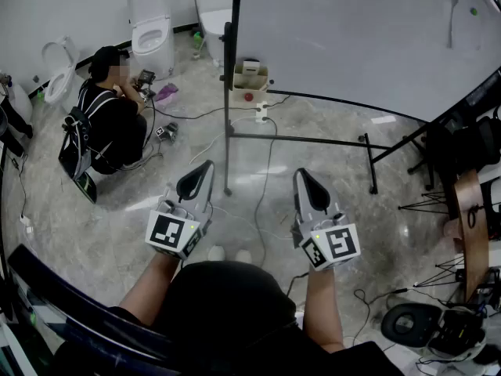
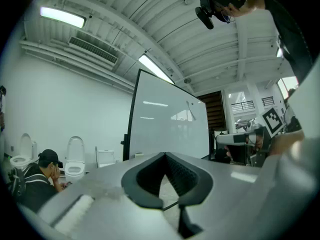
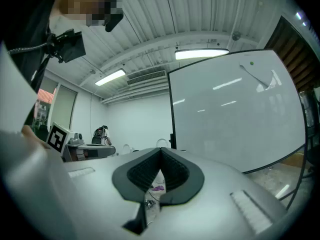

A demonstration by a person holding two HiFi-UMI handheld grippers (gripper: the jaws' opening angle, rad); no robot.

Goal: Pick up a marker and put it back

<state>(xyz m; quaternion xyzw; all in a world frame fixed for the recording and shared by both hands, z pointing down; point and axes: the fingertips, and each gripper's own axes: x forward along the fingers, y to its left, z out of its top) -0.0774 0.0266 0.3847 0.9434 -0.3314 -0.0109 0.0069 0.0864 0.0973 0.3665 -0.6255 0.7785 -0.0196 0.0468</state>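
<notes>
I hold both grippers level in front of me, facing a large whiteboard (image 1: 352,37) on a black stand. The left gripper (image 1: 206,167) has its jaws together with nothing between them, and its tips meet in the left gripper view (image 2: 164,154). The right gripper (image 1: 301,174) is shut and empty too, seen also in the right gripper view (image 3: 160,150). A small green dot (image 1: 473,12) and a faint thin object (image 3: 260,77) sit on the board's upper right. I cannot make out a marker for certain.
A small box (image 1: 250,79) with a red item stands at the foot of the board. The stand's black legs (image 1: 313,139) and cables cross the floor. A person (image 1: 106,124) crouches at the left near several toilets (image 1: 150,23). Chairs and tripods crowd the right side.
</notes>
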